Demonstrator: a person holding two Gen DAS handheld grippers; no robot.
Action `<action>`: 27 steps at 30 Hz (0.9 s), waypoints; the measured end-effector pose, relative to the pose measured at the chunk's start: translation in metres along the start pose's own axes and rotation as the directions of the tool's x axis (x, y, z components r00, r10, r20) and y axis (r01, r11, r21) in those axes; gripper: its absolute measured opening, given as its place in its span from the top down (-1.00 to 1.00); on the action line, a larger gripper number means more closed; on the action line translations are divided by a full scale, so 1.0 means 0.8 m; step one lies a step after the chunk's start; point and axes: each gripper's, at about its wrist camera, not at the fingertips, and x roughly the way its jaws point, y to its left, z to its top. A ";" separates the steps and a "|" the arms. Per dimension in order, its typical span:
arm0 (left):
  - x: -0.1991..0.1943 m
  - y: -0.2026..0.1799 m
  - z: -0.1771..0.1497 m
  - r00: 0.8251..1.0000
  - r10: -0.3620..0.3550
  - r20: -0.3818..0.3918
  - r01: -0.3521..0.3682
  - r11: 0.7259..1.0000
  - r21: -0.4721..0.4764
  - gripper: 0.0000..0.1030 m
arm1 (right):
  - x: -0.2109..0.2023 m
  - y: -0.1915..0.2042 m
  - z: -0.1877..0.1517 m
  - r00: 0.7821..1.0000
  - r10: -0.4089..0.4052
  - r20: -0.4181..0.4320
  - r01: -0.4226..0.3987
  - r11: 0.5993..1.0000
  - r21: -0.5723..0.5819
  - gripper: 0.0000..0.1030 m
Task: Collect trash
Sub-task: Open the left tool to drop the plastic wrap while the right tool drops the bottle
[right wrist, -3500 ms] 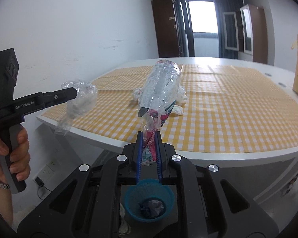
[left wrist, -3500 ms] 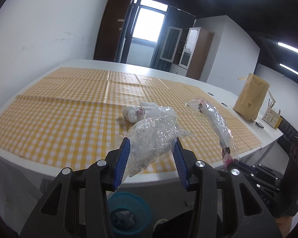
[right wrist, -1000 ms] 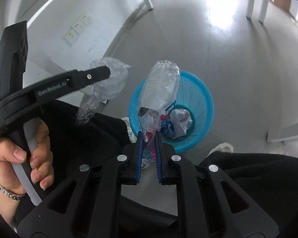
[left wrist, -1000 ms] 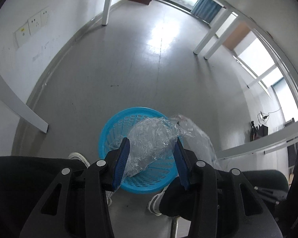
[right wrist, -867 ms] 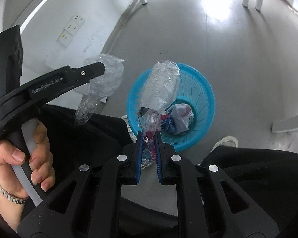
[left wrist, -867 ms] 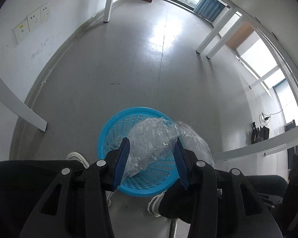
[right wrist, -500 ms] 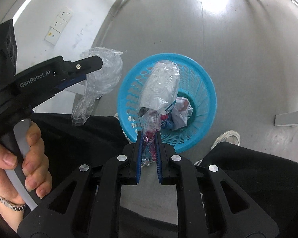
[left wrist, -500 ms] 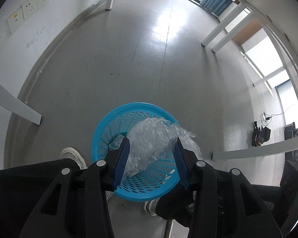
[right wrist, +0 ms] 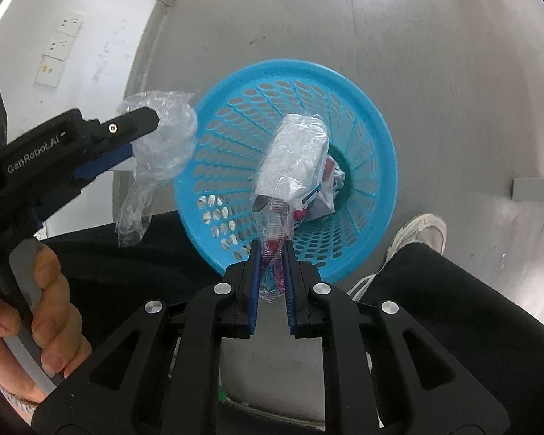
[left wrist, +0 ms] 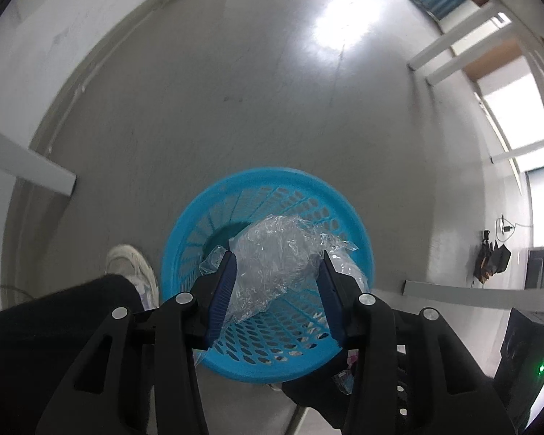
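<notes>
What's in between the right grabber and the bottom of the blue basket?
In the right wrist view, the right gripper pinches a clear plastic wrapper, which hangs over crumpled trash inside the blue basket.

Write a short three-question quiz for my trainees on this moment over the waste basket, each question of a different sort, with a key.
1. True or false: the left gripper holds a crumpled clear plastic wrap.
2. Multiple choice: the blue basket on the floor is A) lying on its side, B) upright with some trash inside, C) covered by a lid.
3. Fill in the word: the right gripper pinches the lower end of a clear wrapper with red print, and the wrapper's upper part shows in front of the basket's ______.

Key
1. True: the wrap sits between the blue pads.
2. B: crumpled trash lies at its bottom.
3. Opening.
</notes>
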 end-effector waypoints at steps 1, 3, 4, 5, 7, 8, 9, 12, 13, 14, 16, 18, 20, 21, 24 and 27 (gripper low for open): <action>0.005 0.003 0.000 1.000 0.003 -0.013 -0.003 1.000 -0.013 0.14 | 0.005 -0.002 0.002 1.000 -0.004 -0.011 0.004 1.000 0.008 0.78; 0.014 0.006 0.002 1.000 0.008 -0.030 -0.009 1.000 -0.028 0.14 | 0.011 -0.006 0.005 1.000 -0.007 -0.022 0.008 1.000 0.021 0.78; 0.017 0.007 0.002 0.999 0.006 -0.039 -0.007 0.999 -0.036 0.14 | 0.014 -0.008 0.007 1.000 -0.005 -0.027 0.006 1.000 0.027 0.78; 0.020 0.007 0.002 0.999 -0.001 -0.048 -0.001 0.999 -0.044 0.14 | 0.016 -0.009 0.009 0.999 -0.005 -0.031 0.006 0.999 0.033 0.78; 0.023 0.006 0.003 0.998 -0.011 -0.058 0.008 0.999 -0.053 0.14 | 0.020 -0.010 0.010 0.999 -0.007 -0.037 0.008 0.999 0.037 0.78; 0.025 0.005 0.004 0.998 -0.009 -0.059 0.005 0.999 -0.052 0.13 | 0.021 -0.011 0.011 0.999 -0.005 -0.040 0.007 0.999 0.041 0.78; 0.025 0.005 0.004 0.998 0.003 -0.059 -0.006 0.998 -0.055 0.11 | 0.022 -0.012 0.012 0.999 -0.001 -0.041 0.002 0.999 0.043 0.76; 0.024 0.010 0.006 0.999 0.004 -0.052 -0.009 0.996 -0.092 -0.25 | 0.022 -0.015 0.013 0.999 0.007 -0.037 -0.005 0.999 0.048 0.72; 0.023 0.014 0.006 0.999 -0.012 -0.048 0.006 0.994 -0.111 -0.31 | 0.020 -0.016 0.013 1.000 -0.003 -0.030 0.004 0.999 0.047 0.69; 0.022 0.014 0.006 0.998 -0.030 -0.049 0.023 0.992 -0.123 -0.33 | 0.019 -0.015 0.013 1.000 -0.004 -0.022 0.005 0.999 0.045 0.61; 0.022 0.019 0.005 0.997 -0.053 -0.054 0.044 0.987 -0.152 -0.33 | 0.018 -0.013 0.012 1.000 0.007 -0.021 -0.006 0.999 0.041 0.48; 0.018 0.021 0.002 0.998 -0.051 -0.042 0.043 0.986 -0.160 -0.33 | 0.015 -0.011 0.010 1.000 -0.003 -0.014 0.003 1.000 0.031 0.47; 0.015 0.020 0.000 0.998 -0.051 -0.038 0.044 0.986 -0.162 -0.33 | 0.011 -0.009 0.007 1.000 -0.008 -0.006 0.008 1.000 0.024 0.46; 0.013 0.018 -0.002 0.998 -0.054 -0.040 0.047 0.986 -0.158 -0.33 | 0.008 -0.008 0.005 1.000 -0.008 -0.002 0.008 1.000 0.021 0.44; 0.004 0.013 -0.007 0.998 -0.055 -0.035 0.050 0.990 -0.133 -0.33 | -0.005 -0.005 -0.003 1.000 -0.014 0.027 0.013 1.000 0.005 0.39; -0.006 0.009 -0.013 0.999 -0.048 -0.016 0.047 0.995 -0.093 -0.33 | -0.021 0.000 -0.013 0.998 -0.014 0.059 0.015 1.000 -0.006 0.38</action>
